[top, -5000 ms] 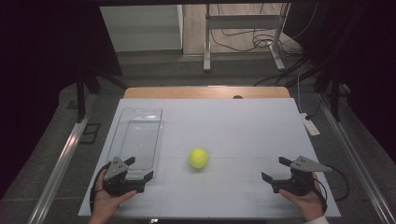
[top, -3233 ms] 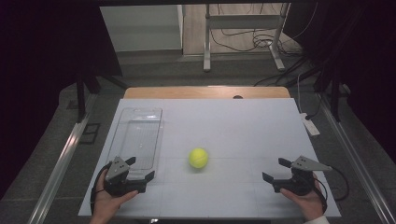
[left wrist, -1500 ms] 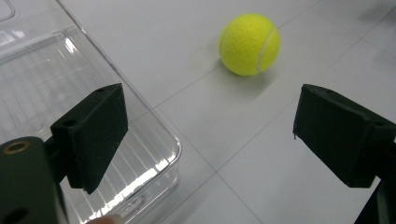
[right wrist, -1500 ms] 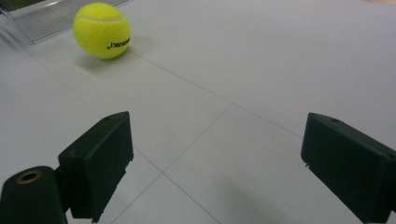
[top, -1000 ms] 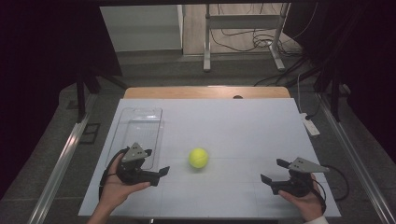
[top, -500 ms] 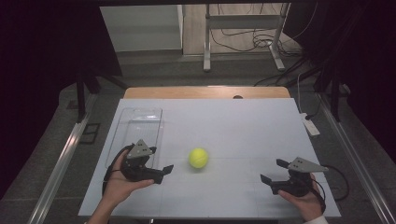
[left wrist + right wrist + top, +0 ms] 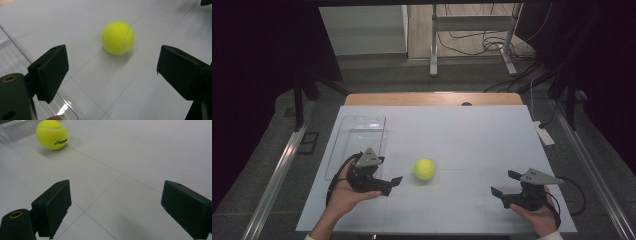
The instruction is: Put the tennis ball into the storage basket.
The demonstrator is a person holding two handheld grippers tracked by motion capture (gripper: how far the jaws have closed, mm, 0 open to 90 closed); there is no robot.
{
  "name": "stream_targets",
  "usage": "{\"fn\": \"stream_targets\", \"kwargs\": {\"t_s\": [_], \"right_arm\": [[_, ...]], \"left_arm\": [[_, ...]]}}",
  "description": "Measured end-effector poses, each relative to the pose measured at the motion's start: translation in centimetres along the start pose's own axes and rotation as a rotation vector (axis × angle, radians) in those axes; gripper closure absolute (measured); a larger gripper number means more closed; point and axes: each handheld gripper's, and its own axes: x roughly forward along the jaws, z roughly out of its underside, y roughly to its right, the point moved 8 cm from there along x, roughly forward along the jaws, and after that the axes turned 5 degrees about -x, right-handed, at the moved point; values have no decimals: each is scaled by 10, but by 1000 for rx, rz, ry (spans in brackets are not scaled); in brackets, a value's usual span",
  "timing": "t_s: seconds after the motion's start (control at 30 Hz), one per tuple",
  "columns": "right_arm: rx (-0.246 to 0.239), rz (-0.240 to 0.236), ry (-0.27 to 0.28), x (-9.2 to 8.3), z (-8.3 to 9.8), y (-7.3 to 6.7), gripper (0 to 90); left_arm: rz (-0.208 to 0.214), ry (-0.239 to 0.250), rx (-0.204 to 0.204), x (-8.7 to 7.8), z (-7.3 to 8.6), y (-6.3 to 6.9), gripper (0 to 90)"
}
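Your left tool [image 7: 384, 184] hangs over the counter [image 7: 472, 135] with its jaws spread wide and nothing between them, aimed at the tennis ball [image 7: 424, 169] just ahead of it. The ball sits on the white surface, near the clear tray [image 7: 360, 131] and apart from it. Your right tool [image 7: 506, 187] rests well off to the right, jaws wide and empty.

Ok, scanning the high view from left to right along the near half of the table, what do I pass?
Clear tray → left gripper, jaws open and pointing at the ball → yellow tennis ball → right gripper, jaws open.
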Motion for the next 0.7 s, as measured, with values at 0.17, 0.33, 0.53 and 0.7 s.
{"fn": "stream_targets", "kwargs": {"t_s": [0.17, 0.33, 0.53, 0.7], "right_arm": [[0, -1, -3, 1, 1, 0, 96], [1, 0, -3, 1, 1, 1, 96], [1, 0, -5, 1, 1, 1, 96], [-1, 0, -5, 1, 1, 1, 96]], "left_arm": [[1, -6, 5, 5, -2, 0, 111], [7, -14, 11, 10, -6, 2, 111], [14, -20, 15, 13, -10, 3, 112], [21, -28, 19, 18, -13, 6, 111]]}}
